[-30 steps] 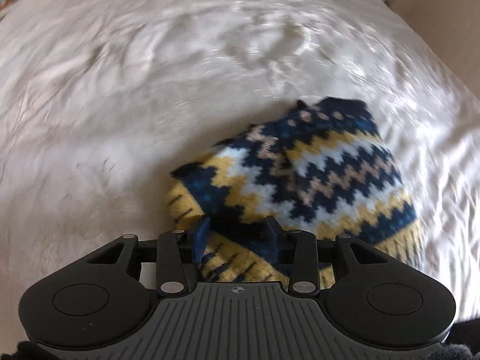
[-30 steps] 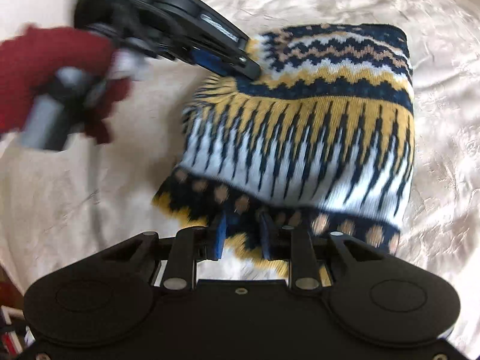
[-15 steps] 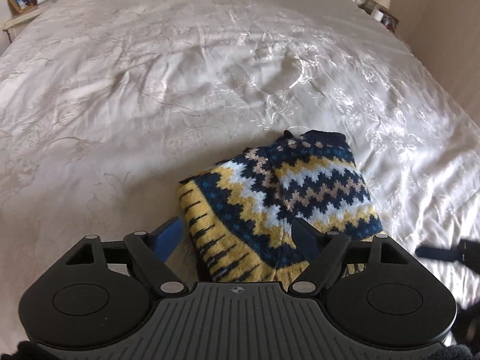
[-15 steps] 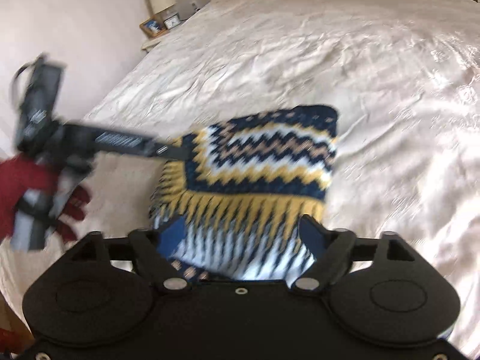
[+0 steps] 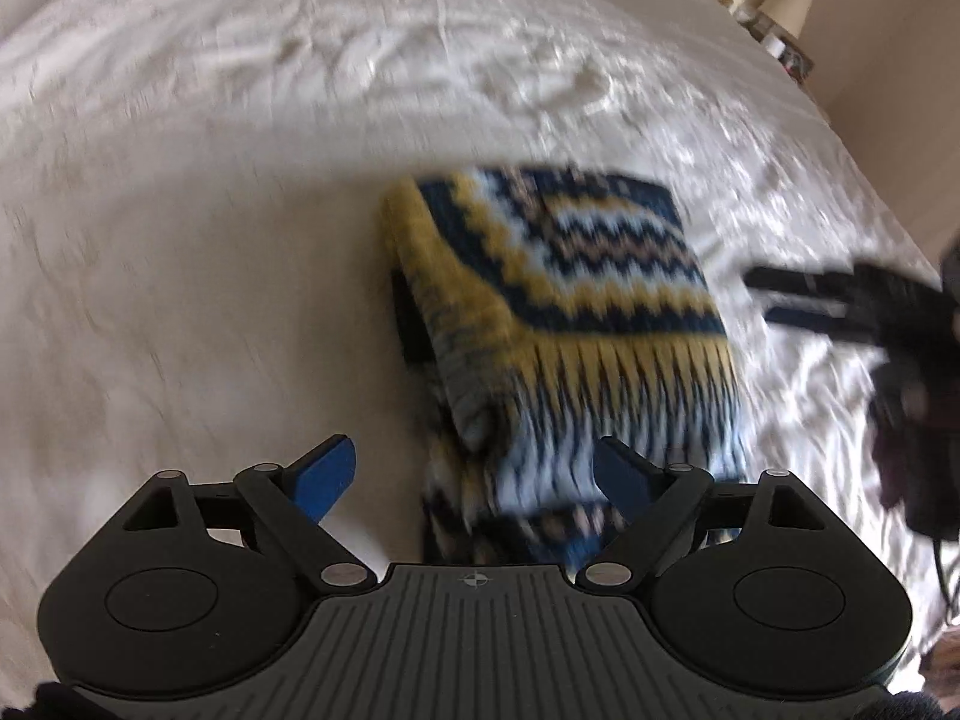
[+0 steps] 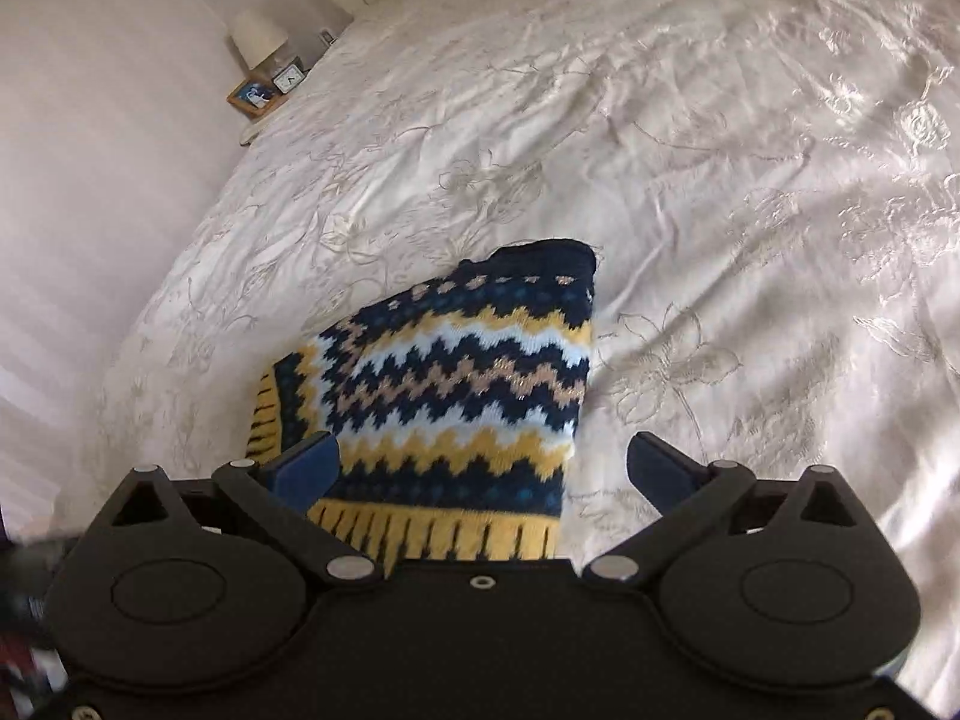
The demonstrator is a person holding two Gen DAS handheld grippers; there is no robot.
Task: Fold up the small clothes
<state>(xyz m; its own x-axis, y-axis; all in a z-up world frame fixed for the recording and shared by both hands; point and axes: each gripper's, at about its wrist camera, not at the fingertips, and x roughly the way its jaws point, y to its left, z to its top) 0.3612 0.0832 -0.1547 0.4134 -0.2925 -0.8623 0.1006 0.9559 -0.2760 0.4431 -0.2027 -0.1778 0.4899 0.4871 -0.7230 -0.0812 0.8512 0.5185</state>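
Observation:
A small knitted sweater with navy, yellow, white and tan zigzag bands lies folded on the white bedspread; it also shows in the right wrist view. My left gripper is open and empty, its blue fingers apart just in front of the sweater's near edge. My right gripper is open and empty, its fingers wide apart over the sweater's near edge. The right gripper also shows blurred at the right edge of the left wrist view.
The embroidered white bedspread spreads all around the sweater. A bedside table with a lamp, a clock and a photo frame stands at the far left by the wall. Another lamp stands at the far right.
Both grippers have opened and let go of the sweater, then drawn back from it. The sweater now lies folded on the bed.

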